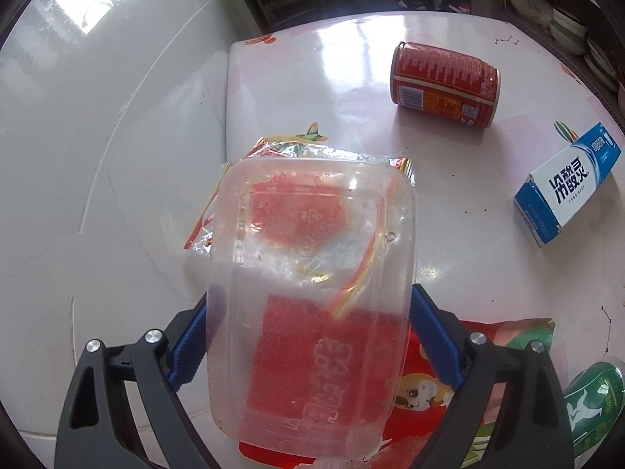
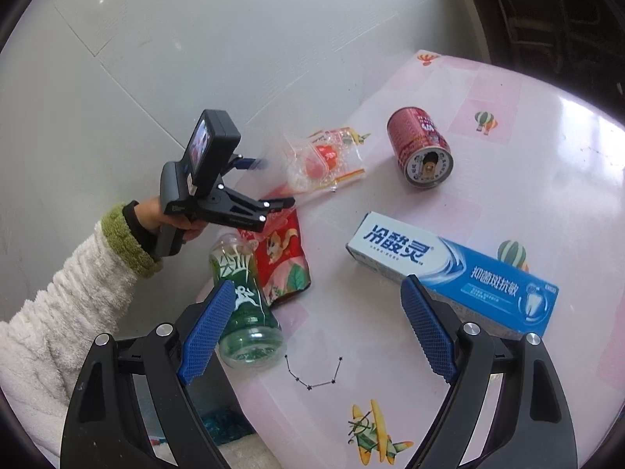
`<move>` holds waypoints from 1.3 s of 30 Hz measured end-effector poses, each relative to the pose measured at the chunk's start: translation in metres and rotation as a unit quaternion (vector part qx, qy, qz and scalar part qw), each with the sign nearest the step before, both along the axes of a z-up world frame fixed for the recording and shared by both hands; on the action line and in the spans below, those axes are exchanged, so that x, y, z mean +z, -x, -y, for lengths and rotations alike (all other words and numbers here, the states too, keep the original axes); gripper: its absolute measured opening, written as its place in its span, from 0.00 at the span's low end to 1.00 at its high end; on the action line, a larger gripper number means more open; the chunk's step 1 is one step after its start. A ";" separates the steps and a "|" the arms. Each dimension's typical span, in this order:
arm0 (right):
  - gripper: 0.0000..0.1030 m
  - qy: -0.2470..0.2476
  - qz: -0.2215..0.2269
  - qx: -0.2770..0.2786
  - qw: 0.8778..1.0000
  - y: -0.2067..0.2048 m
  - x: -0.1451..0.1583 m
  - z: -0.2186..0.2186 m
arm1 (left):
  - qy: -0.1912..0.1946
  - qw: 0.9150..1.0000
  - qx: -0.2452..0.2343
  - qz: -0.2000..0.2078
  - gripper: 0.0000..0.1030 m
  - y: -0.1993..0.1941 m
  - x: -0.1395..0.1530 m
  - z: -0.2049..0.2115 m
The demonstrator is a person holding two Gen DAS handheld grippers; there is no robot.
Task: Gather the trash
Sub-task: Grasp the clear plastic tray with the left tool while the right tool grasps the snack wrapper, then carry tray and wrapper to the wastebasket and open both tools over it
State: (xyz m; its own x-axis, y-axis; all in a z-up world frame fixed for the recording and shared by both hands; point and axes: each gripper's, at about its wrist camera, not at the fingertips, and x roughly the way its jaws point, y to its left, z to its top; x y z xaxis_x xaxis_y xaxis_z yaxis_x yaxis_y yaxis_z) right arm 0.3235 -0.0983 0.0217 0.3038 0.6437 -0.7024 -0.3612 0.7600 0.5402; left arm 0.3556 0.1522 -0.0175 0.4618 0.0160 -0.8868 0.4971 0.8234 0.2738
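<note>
A clear plastic container point(image 1: 312, 273) sits between the blue pads of my left gripper point(image 1: 312, 297), which is shut on its two long sides. In the right wrist view the left gripper point(image 2: 273, 181) holds that container point(image 2: 308, 164) at the table's left edge, over a foil snack wrapper point(image 1: 297, 148). My right gripper point(image 2: 317, 285) hangs open above the table with nothing between its fingers. A green bottle point(image 2: 242, 305) lies by its left finger. A blue and white toothpaste box point(image 2: 453, 273) lies by its right finger. A red can point(image 2: 420, 146) lies on its side farther back.
The pink patterned table point(image 2: 547, 156) also holds a red snack bag point(image 2: 285, 262) beside the bottle. Grey floor tiles point(image 2: 195, 39) lie beyond the table's left edge. A person's white sleeve point(image 2: 78, 273) reaches in from the left. Shelves point(image 1: 566, 19) stand behind the table.
</note>
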 end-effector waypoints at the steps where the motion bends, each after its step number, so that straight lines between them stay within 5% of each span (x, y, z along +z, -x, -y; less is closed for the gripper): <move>1: 0.80 -0.011 -0.006 -0.002 1.000 -0.007 0.002 0.001 | 0.002 1.000 0.003 0.004 0.87 0.007 0.004 -0.001; 9: 0.66 -0.084 -0.113 -0.041 0.989 -0.077 -0.013 -0.019 | 0.047 0.995 0.056 0.062 0.86 0.024 0.052 -0.016; 14: 0.58 -0.069 -0.173 -0.053 0.981 -0.111 -0.039 -0.060 | 0.049 0.988 0.093 0.111 0.86 0.047 0.081 -0.021; 23: 0.52 -0.069 -0.291 -0.091 0.950 -0.131 -0.106 -0.120 | 0.057 0.980 0.122 0.150 0.86 0.072 0.102 -0.032; 30: 0.47 -0.103 -0.362 -0.151 0.914 -0.143 -0.157 -0.137 | 0.088 0.975 0.138 0.153 0.86 0.081 0.108 -0.052; 39: 0.19 -0.169 -0.385 -0.217 0.881 -0.146 -0.186 -0.138 | 0.120 0.970 0.152 0.144 0.86 0.083 0.107 -0.071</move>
